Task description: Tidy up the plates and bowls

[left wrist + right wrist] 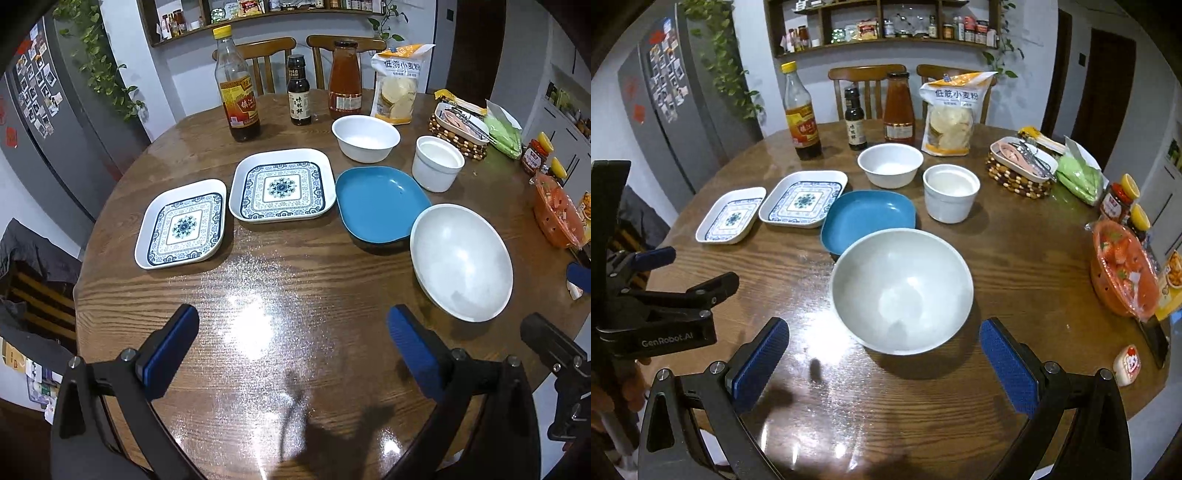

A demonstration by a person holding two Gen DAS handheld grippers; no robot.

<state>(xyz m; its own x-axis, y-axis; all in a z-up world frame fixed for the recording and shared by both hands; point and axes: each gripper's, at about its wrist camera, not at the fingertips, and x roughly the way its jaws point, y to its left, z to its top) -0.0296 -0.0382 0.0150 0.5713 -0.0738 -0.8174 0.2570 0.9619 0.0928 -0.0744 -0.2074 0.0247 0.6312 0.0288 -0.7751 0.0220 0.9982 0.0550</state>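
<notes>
Two hand-held grippers hover over a round, glossy wooden table (pixel 1015 258) set with six dishes.

Left gripper (pixel 293 347) and right gripper (pixel 884 360) both have their blue-padded jaws spread wide, grasping nothing. Bare tabletop lies between the near edge at 6 o'clock and the dishes. Two square white plates with blue patterns sit at 10 o'clock (pixel 730 216) and 11 o'clock (pixel 804 198), apart. One blue square plate (pixel 866 218) at centre is partly hidden behind one large white bowl (pixel 901 291), just ahead of the right gripper. One smaller white bowl (pixel 890 164) and one white straight-sided cup (pixel 951 192) sit toward 12 o'clock. Behind them stand three bottles; a flour bag (pixel 951 114) reads "低筋小麦粉". The left gripper's body reads "GenRobot.AI".
</notes>
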